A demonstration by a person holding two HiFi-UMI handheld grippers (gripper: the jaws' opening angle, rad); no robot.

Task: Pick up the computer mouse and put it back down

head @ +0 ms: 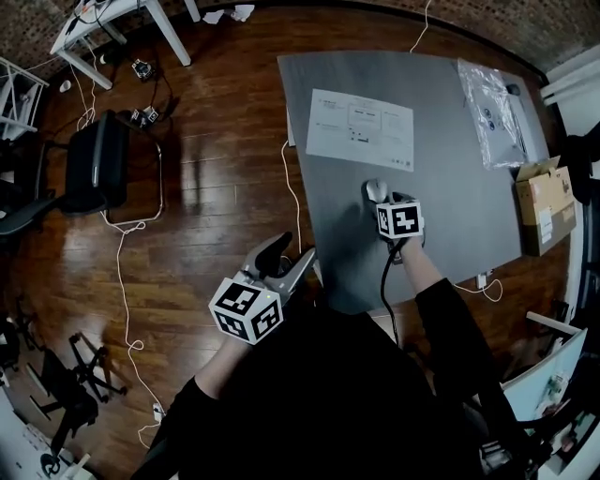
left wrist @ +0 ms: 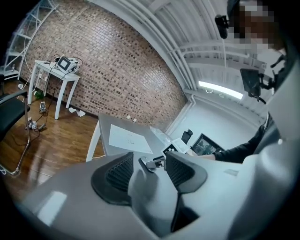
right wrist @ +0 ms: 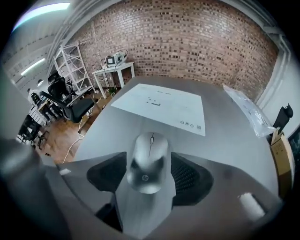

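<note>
A silver computer mouse (head: 376,190) (right wrist: 150,150) lies on the grey table (head: 450,131) near its front edge, with its nose toward the far side. My right gripper (head: 382,202) (right wrist: 148,174) points steeply down over it. Its jaws stand wide open on either side of the mouse, and a gap shows between each pad and the mouse's sides. My left gripper (head: 292,251) (left wrist: 149,168) hangs off the table's near left corner, above the wooden floor. It is open with nothing between its fingers.
A printed sheet (head: 361,128) (right wrist: 161,105) lies just beyond the mouse. A clear plastic bag (head: 492,103) rests at the table's far right, and a cardboard box (head: 546,202) stands off its right edge. Cables, a black chair (head: 94,164) and a white side table (head: 112,28) occupy the floor to the left.
</note>
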